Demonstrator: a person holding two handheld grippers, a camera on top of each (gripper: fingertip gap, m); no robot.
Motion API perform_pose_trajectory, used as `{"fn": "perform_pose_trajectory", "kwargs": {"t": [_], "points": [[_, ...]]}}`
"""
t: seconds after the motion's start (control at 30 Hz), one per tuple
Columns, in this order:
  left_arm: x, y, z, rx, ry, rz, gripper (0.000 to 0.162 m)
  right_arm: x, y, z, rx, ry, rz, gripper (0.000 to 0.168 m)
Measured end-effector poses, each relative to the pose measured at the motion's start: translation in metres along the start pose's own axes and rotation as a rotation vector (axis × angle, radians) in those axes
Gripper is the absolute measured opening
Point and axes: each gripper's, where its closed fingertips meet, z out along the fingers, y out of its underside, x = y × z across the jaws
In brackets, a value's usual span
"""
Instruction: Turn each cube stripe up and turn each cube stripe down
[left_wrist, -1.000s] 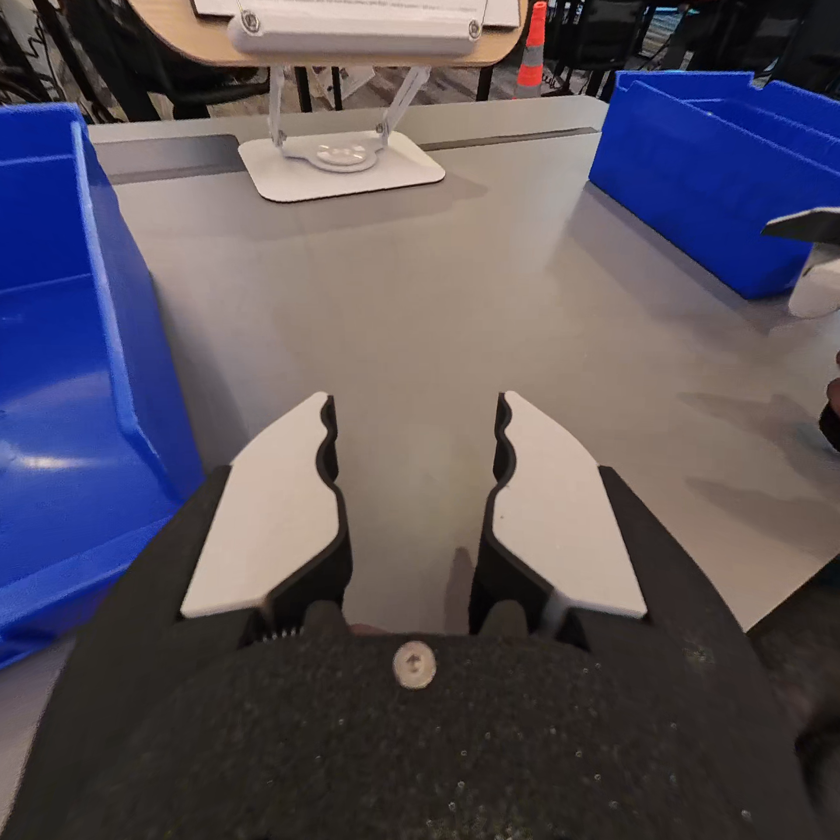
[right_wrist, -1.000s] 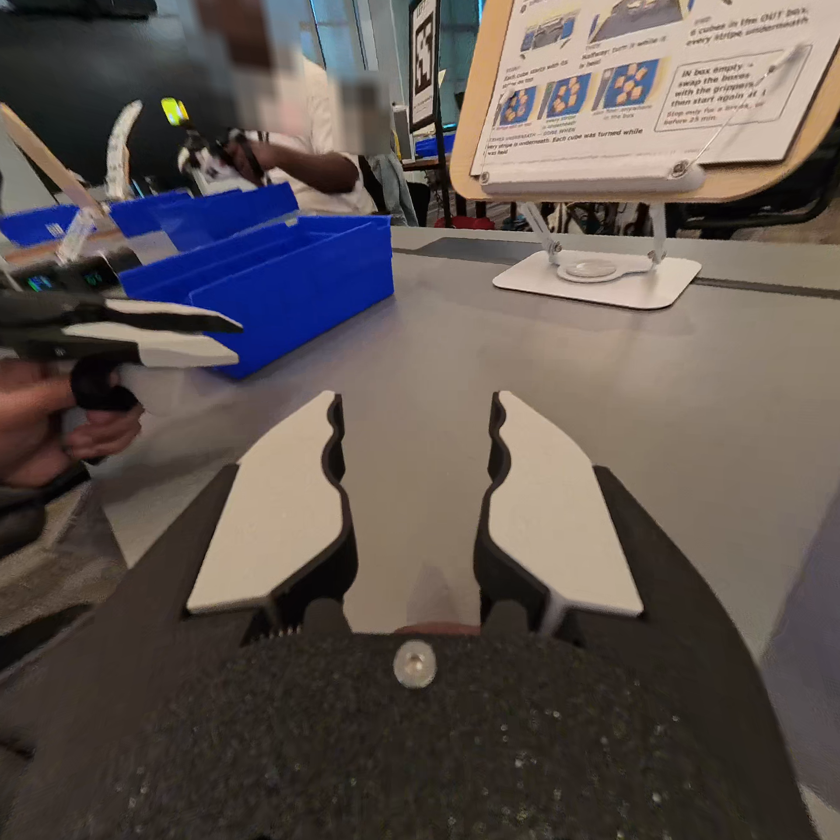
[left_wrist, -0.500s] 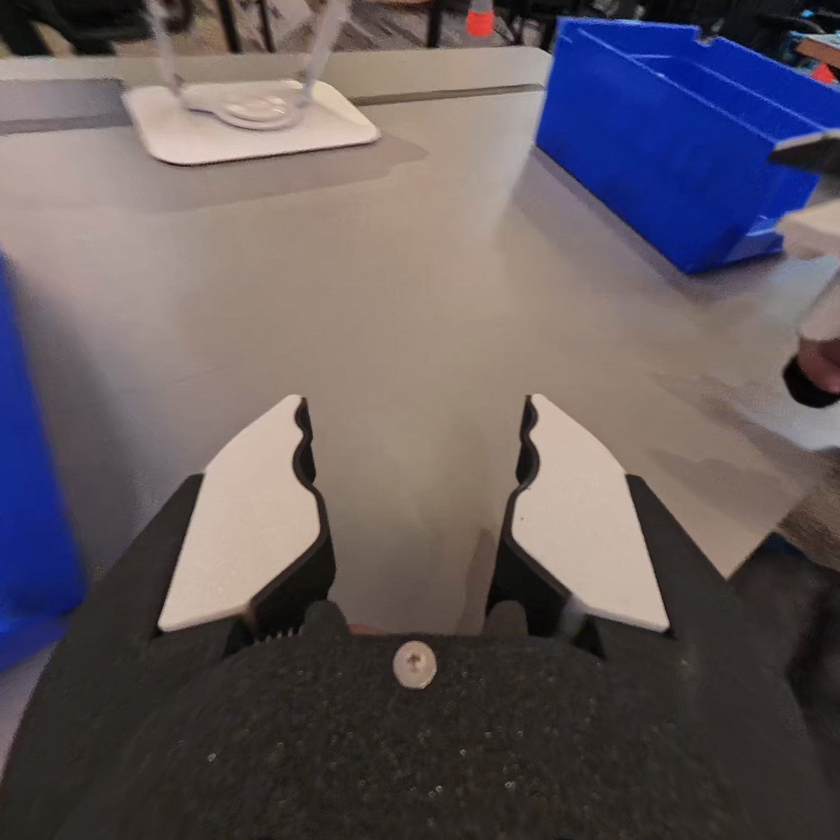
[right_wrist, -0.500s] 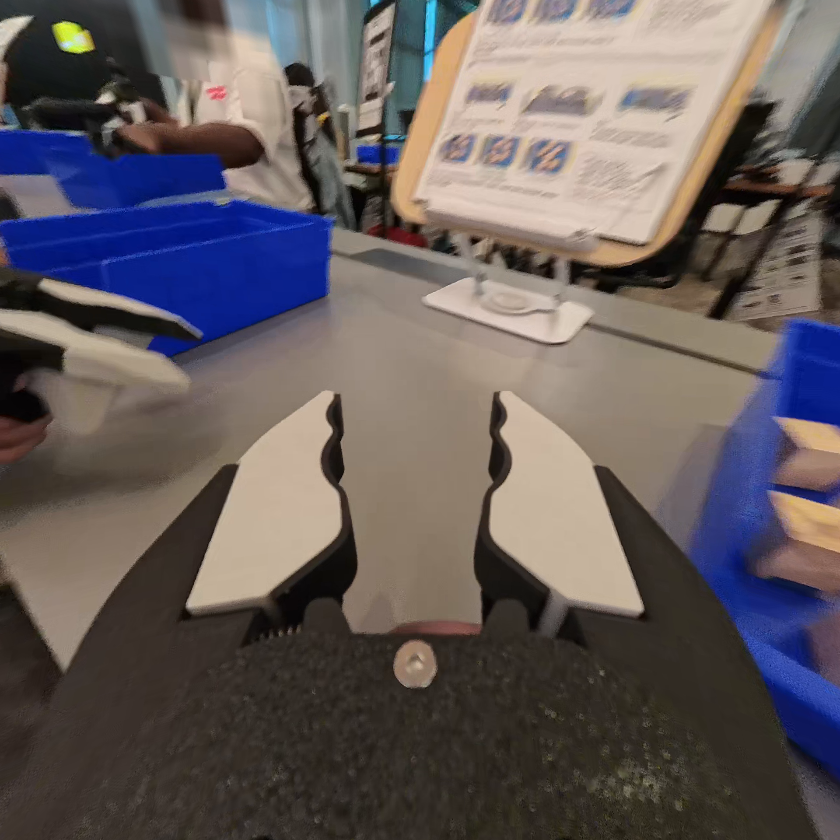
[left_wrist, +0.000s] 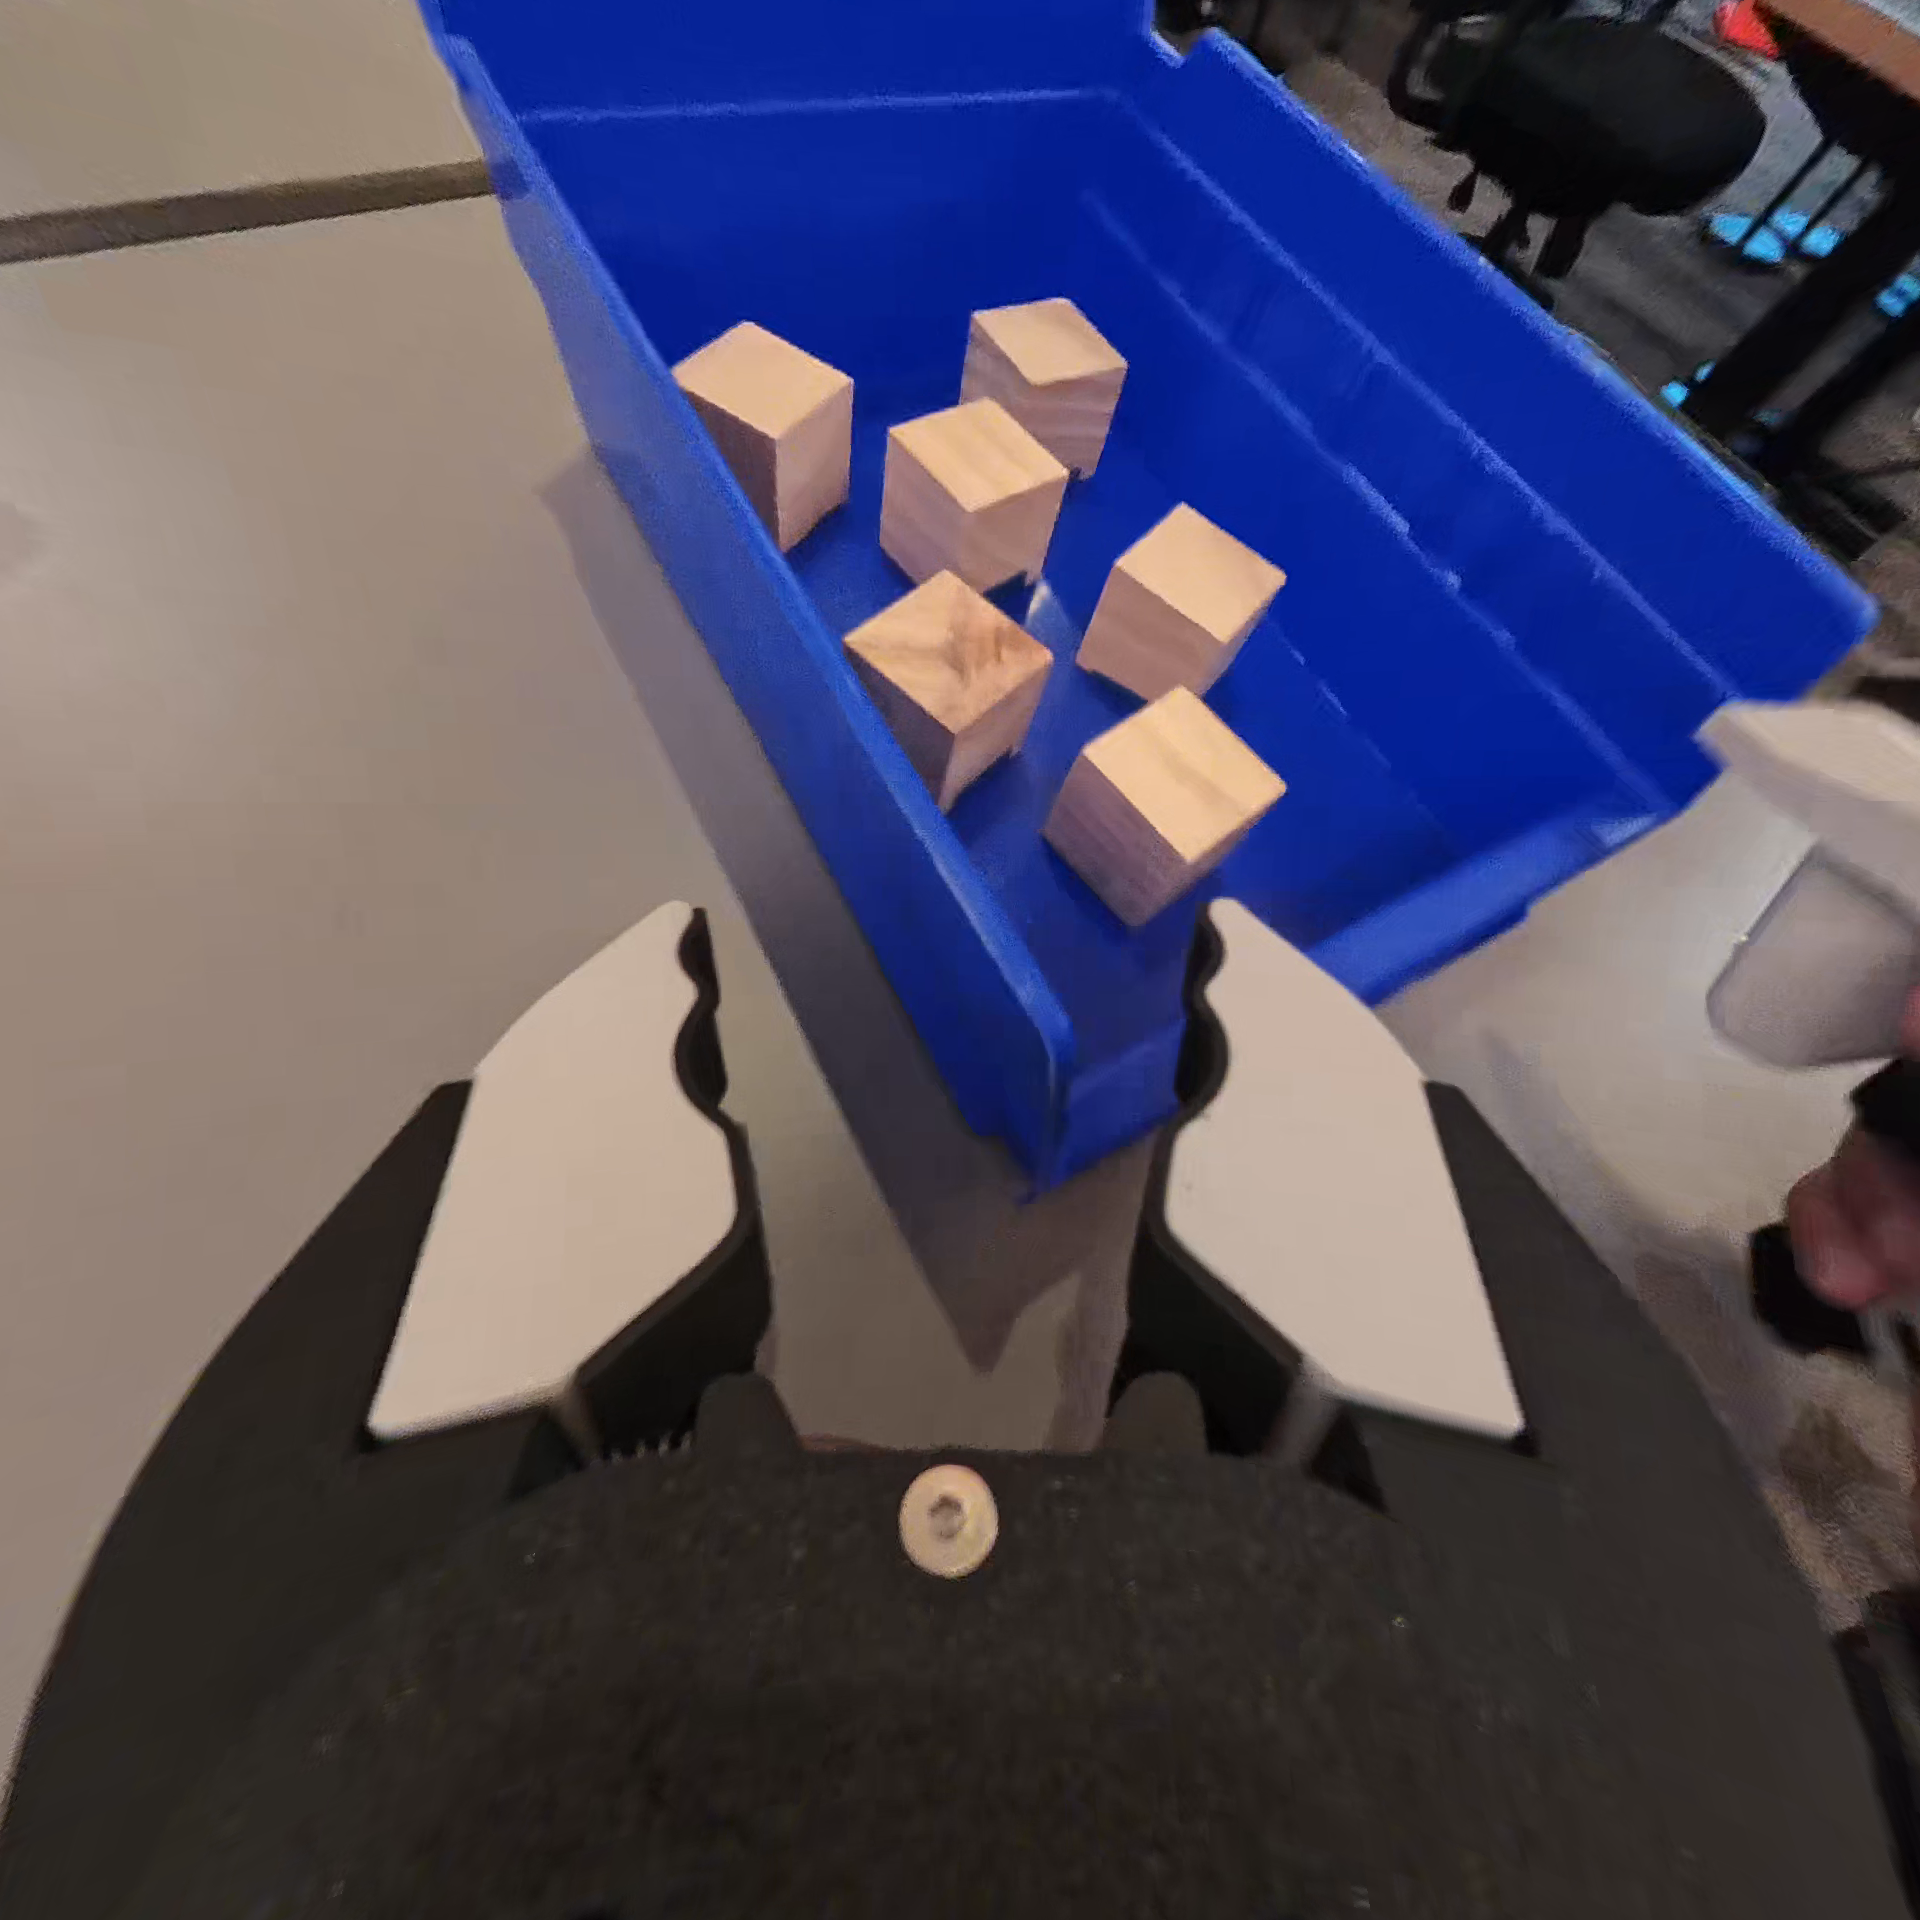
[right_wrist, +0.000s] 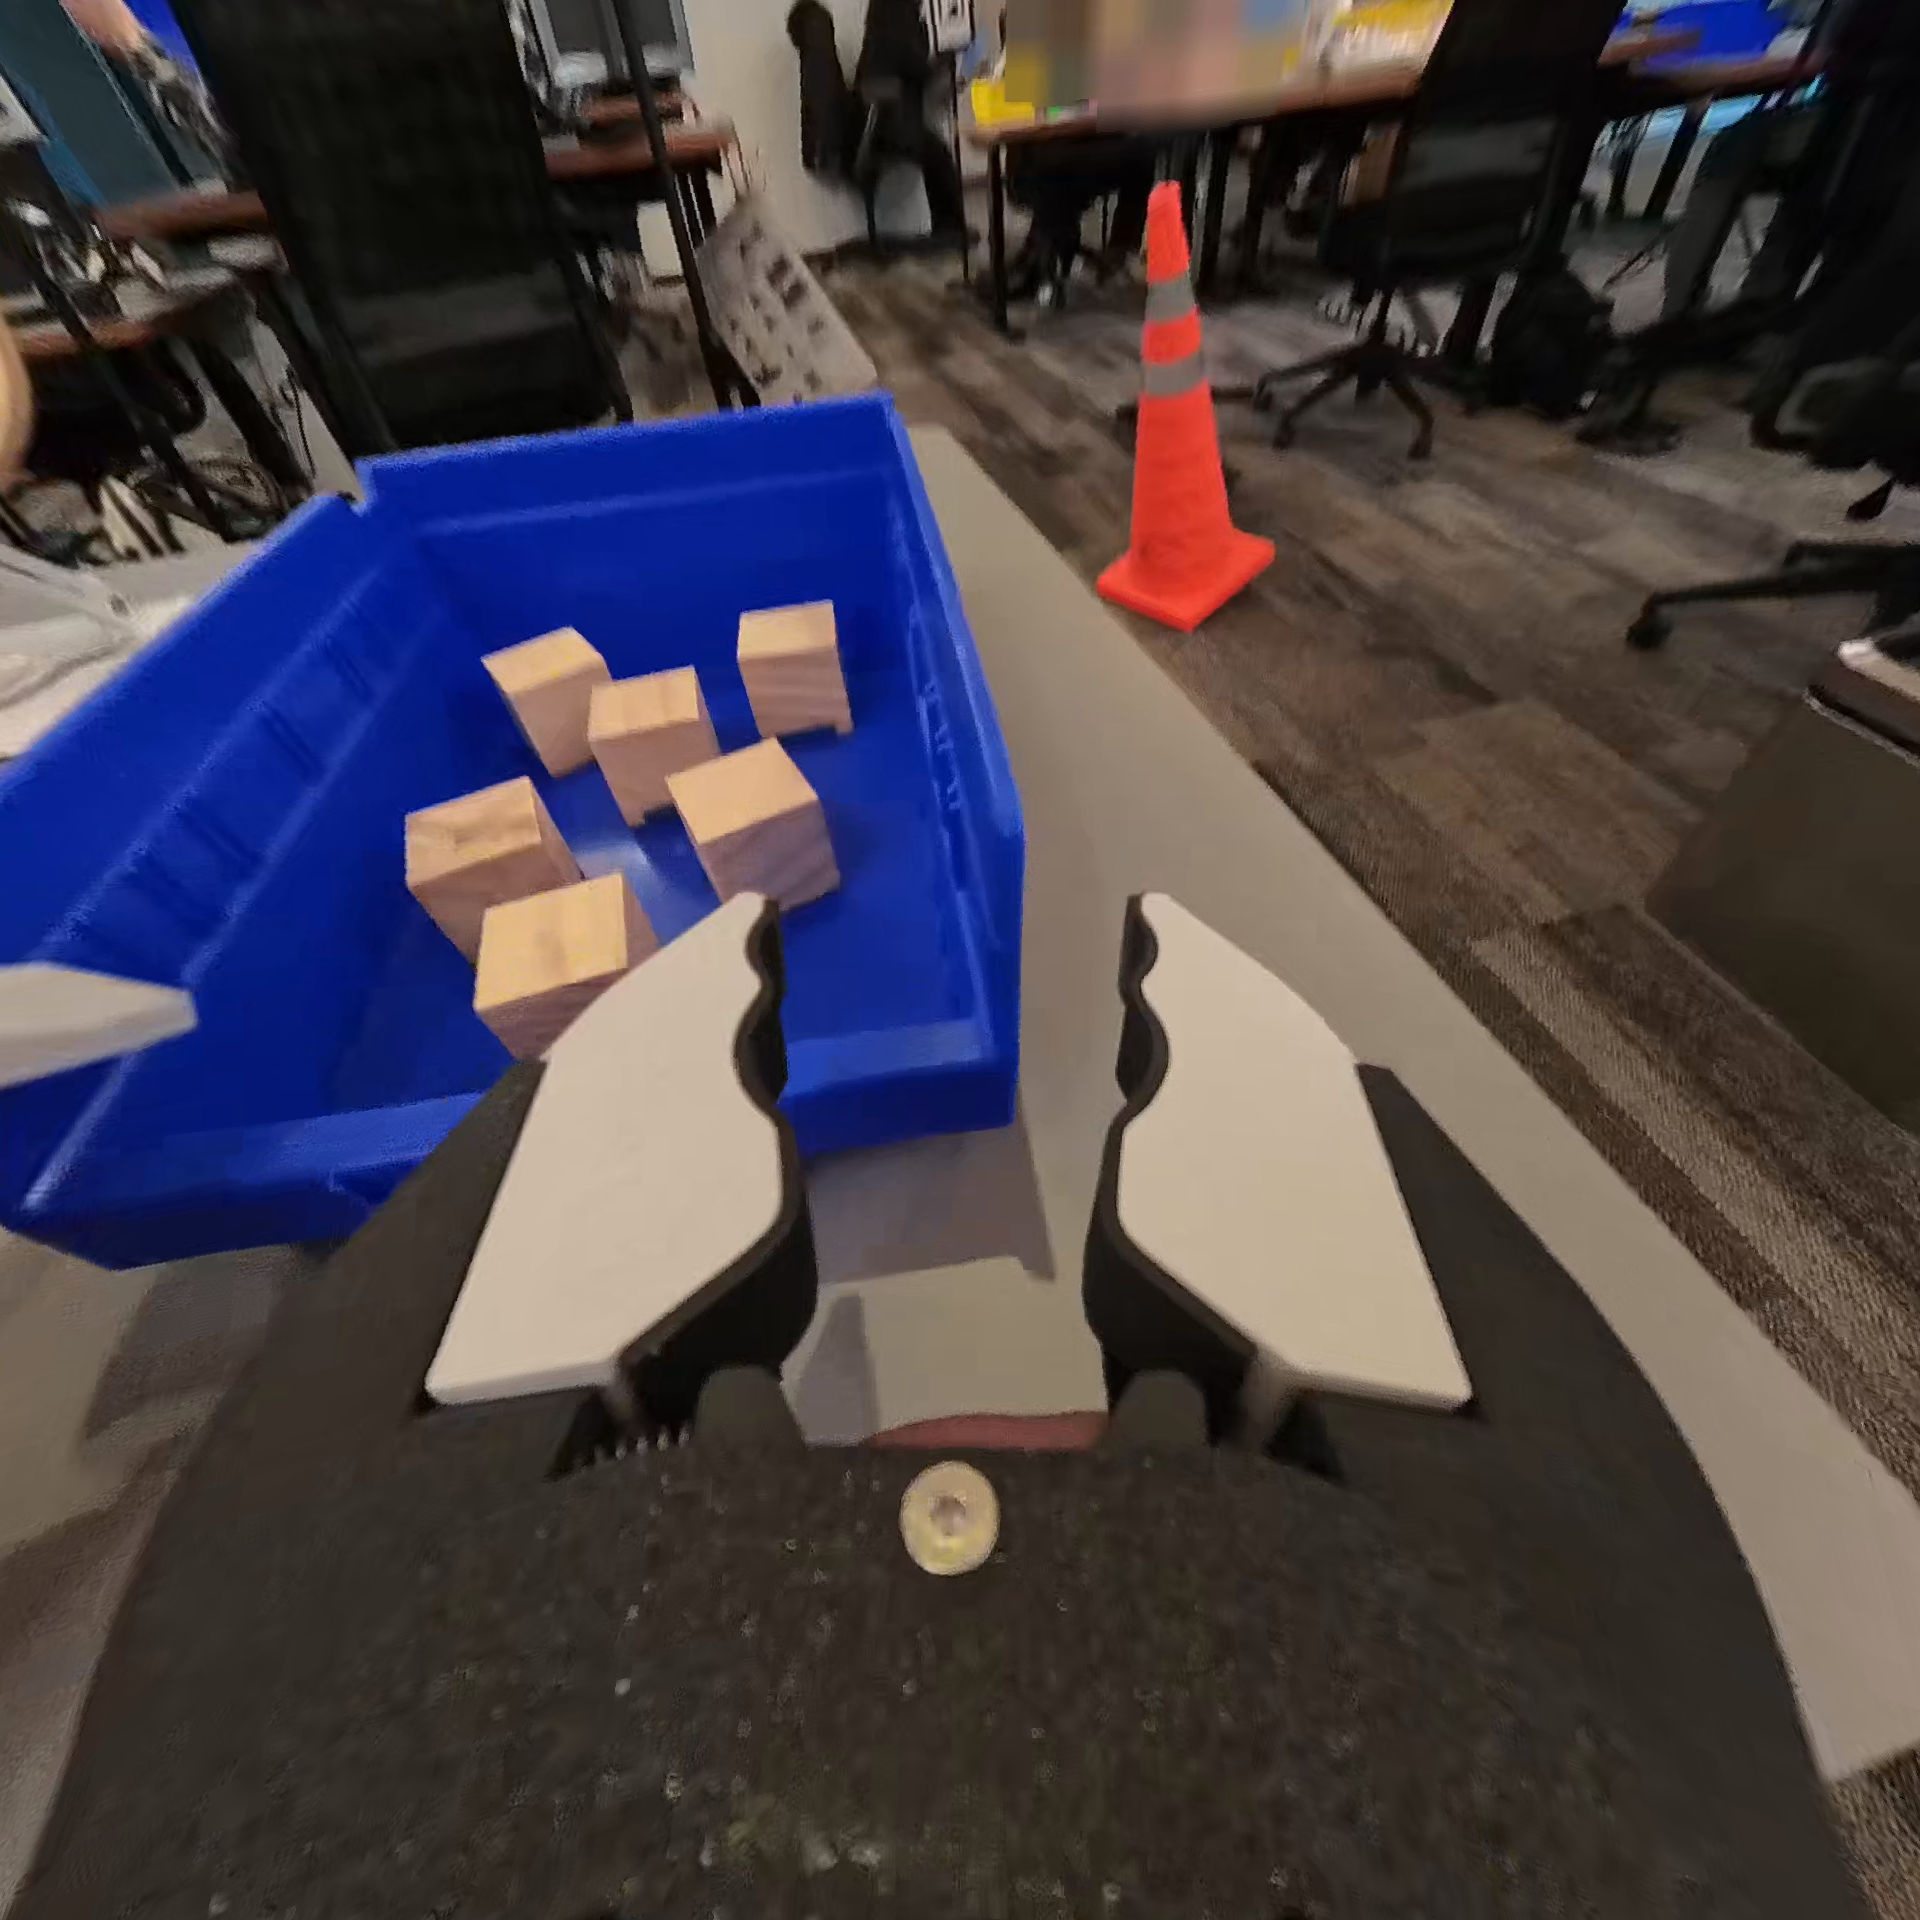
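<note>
Both views have swung in the last second from the bare grey table and the instruction stand to the blue bin (left_wrist: 1403, 436) on the right, so the six cubes are now in sight and the work has, by my reading, moved from looking about to picking a first cube. The left gripper (left_wrist: 951, 925) hangs above the bin's near corner, its jaws spread wide with nothing between them; half a second ago they were nearly as wide. The right gripper (right_wrist: 948, 914) is also parted and empty, poised over the table (right_wrist: 1143, 831) just past the bin's right wall, as open as it was before. The cubes sit loose on the bin floor, close together but mostly apart from one another, the nearest cube (left_wrist: 1164, 805) just beyond the left gripper's tips. They are pale wood with plain grain on every face that shows; no stripe is visible, so either the stripes face down or they are hidden. The pictures are somewhat blurred. An orange cone (right_wrist: 1179, 436) stands on the floor beyond.
</note>
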Motion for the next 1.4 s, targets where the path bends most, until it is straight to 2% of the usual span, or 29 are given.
{"fn": "perform_pose_trajectory", "kwargs": {"t": [0.03,0.1,0.17,0.23,0.3,0.37,0.47,0.6,0.7,0.8,0.93,1.1,1.2,1.3,1.37,1.4], "points": [[0.0,-0.001,0.005,-0.002,0.008,-0.035,0.073,0.0,0.003,0.006,-0.018,0.004,-0.001,0.06],[0.002,-0.002,0.009,0.001,0.042,-0.072,0.032,-0.002,0.005,0.016,-0.027,0.003,0.002,0.054],[-0.008,-0.004,0.008,0.002,-0.03,-0.035,0.023,-0.006,0.006,0.027,-0.034,-0.018,0.047,0.048],[-0.023,-0.005,0.005,-0.003,-0.142,0.054,0.011,-0.015,0.007,0.035,-0.034,-0.069,0.137,0.032],[-0.031,-0.005,0.002,-0.001,-0.176,0.079,0.008,-0.03,0.006,0.038,-0.031,-0.131,0.191,0.02],[-0.04,-0.003,-0.006,0.008,-0.21,0.074,0.005,-0.036,0.007,0.033,-0.049,-0.091,0.188,0.009],[-0.054,0.002,-0.028,0.031,-0.214,0.057,0.004,-0.056,0.012,0.015,-0.03,-0.073,0.237,0.005],[-0.082,0.021,-0.087,0.066,-0.249,0.066,0.004,-0.108,0.007,-0.018,0.034,-0.109,0.25,0.005],[-0.118,0.039,-0.139,0.07,-0.314,0.046,0.006,-0.169,-0.002,-0.034,0.052,-0.217,0.206,0.006],[-0.164,0.055,-0.19,0.081,-0.408,-0.005,0.006,-0.239,0.005,-0.04,0.006,-0.343,0.178,0.006],[-0.219,0.073,-0.237,0.083,-0.538,-0.054,0.005,-0.316,0.017,-0.043,-0.038,-0.438,0.14,0.005],[-0.26,0.088,-0.258,0.072,-0.594,-0.097,0.004,-0.366,0.035,-0.04,-0.087,-0.49,0.114,0.005],[-0.273,0.096,-0.259,0.062,-0.609,-0.114,0.005,-0.378,0.055,-0.035,-0.134,-0.513,0.096,0.005],[-0.278,0.103,-0.254,0.085,-0.573,-0.168,0.006,-0.381,0.053,-0.035,-0.115,-0.526,0.06,0.006],[-0.272,0.104,-0.254,0.098,-0.525,-0.162,0.016,-0.382,0.052,-0.035,-0.1,-0.589,0.032,0.01],[-0.267,0.104,-0.259,0.103,-0.503,-0.164,0.036,-0.379,0.05,-0.038,-0.074,-0.617,0.001,0.015]]}}
